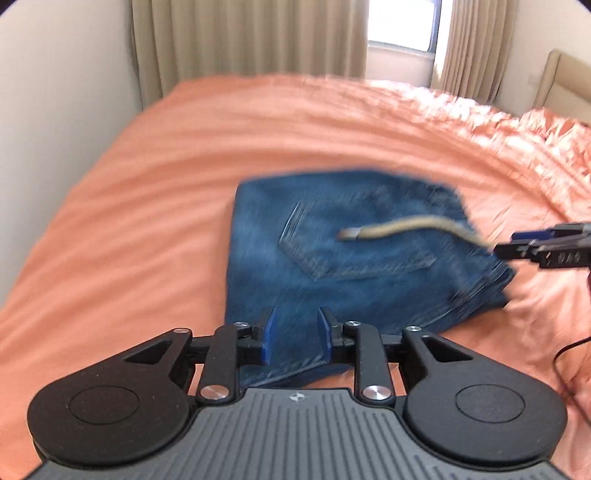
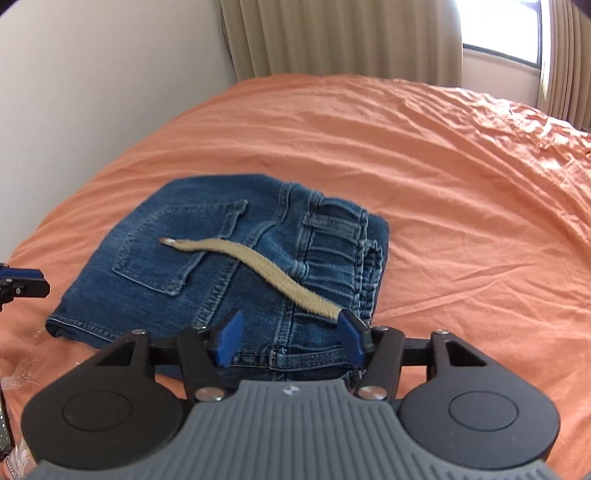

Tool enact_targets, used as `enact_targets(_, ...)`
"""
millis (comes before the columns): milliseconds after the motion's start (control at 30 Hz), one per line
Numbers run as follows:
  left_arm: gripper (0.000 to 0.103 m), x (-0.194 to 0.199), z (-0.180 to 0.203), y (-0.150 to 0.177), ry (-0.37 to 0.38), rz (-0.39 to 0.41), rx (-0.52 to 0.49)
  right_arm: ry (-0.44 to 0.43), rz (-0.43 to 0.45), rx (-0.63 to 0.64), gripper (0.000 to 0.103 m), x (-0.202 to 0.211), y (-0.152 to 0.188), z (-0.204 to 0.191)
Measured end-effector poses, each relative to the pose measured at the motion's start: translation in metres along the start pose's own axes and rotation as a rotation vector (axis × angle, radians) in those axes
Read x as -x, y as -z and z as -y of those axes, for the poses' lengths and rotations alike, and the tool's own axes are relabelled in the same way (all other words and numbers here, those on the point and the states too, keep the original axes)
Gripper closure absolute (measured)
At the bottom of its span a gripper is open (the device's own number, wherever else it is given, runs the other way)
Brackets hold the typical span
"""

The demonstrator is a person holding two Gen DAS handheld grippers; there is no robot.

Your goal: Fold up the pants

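The left wrist view is pretty smeared with motion blur, so the stitching on the jeans (image 1: 343, 254) is hard to read there, and the right gripper (image 1: 517, 242) only pokes in from the right edge, cut off past its fingertips. In the right wrist view the left gripper (image 2: 26, 282) is likewise just a blue-and-black tip at the left edge. The near hem of the folded denim is hidden behind both gripper bodies.

The surface is a bed with an orange sheet (image 2: 461, 177), wrinkled more toward the right side. Behind it there's a plain pale wall (image 2: 110, 74), beige curtains (image 2: 332, 37) and a bright window (image 2: 498, 29). A padded headboard (image 1: 565, 81) shows at the bed's far right corner in the left view, and a dark cable (image 1: 569, 373) trails along the right edge.

The jeans sit folded into a compact block, nearer the bed's near-left part than its middle, back pocket (image 2: 177, 243) facing up. In the right view the waistband with its belt loops (image 2: 340, 243) points to the right side, and the folded block runs longer left-to-right. A tan drawstring (image 2: 258, 269) lies diagonally across the top, its tipped end on the pocket.

Both claws are spread apart with nothing pinched: the left gripper's blue pads (image 1: 271, 328) have a modest gap, the right gripper's pads (image 2: 231, 341) stand wide, with the drawstring's near end right by the right-hand pad.
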State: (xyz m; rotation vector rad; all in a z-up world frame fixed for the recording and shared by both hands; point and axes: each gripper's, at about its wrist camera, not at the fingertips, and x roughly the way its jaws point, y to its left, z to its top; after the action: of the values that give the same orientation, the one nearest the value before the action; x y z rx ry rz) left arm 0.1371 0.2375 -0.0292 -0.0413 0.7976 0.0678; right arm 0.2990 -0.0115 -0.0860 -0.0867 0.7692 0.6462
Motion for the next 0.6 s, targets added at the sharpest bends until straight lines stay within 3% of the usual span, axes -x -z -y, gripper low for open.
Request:
enact_targets(133,0.063,0.052,0.033,-0.031,-0.019,0.138,-0.020,0.001,0.138,0.055,0.048,0.062,-0.019,-0.008)
enact_targets(200,0.057,0.079,0.050,-0.044,-0.035,0.217,-0.020,0.012,0.206,0.074,0.038,0.097,-0.034,-0.012)
enact_targets(267,0.038,0.106,0.068,-0.057,-0.054,0.282,-0.012,0.030,0.263,0.086,0.037,0.131,-0.044,-0.018)
enact_targets(300,0.034,0.120,0.078,-0.063,-0.062,0.311,-0.008,0.040,0.282,0.088,0.036,0.145,-0.047,-0.020)
enact_targets(400,0.009,0.161,0.110,-0.070,-0.076,0.416,-0.019,0.044,0.376,0.088,0.022,0.197,-0.048,-0.027)
enact_targets(433,0.001,0.172,0.121,-0.070,-0.088,0.445,-0.023,0.040,0.405,0.090,0.022,0.211,-0.044,-0.029)
enact_targets(600,0.000,0.200,0.167,-0.054,-0.143,0.540,-0.024,0.067,0.472,0.101,0.022,0.262,-0.011,-0.041)
